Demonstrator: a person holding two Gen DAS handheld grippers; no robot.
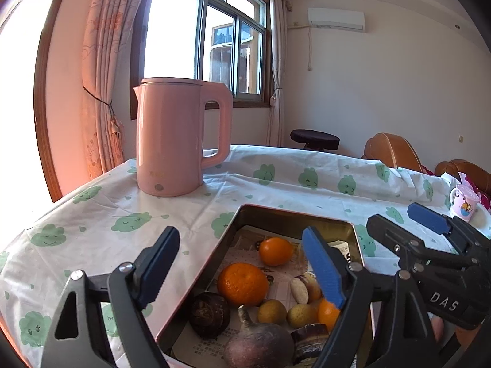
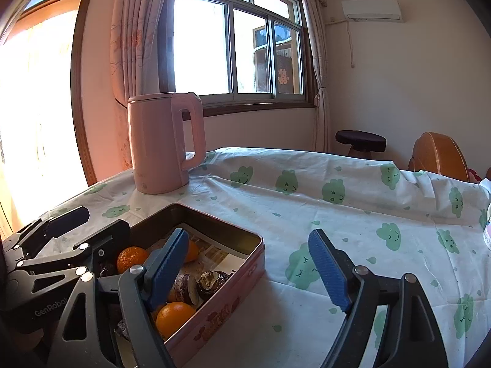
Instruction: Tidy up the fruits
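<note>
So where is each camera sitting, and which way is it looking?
Left wrist: sits on the left gripper, looking forward over the tin of fruit toward the kettle and window; its own open fingers show, and the right gripper at the right edge.
Right wrist: sits on the right gripper, facing the same way from the tin's right side; its open fingers show, and the left gripper at the left.
Shared: tin, kettle, window, tablecloth.

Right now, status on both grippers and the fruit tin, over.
Left gripper open, empty, over the tin. Right gripper open, empty, beside it. Fruit in tin; large orange nearest. Pink kettle behind, clear.
</note>
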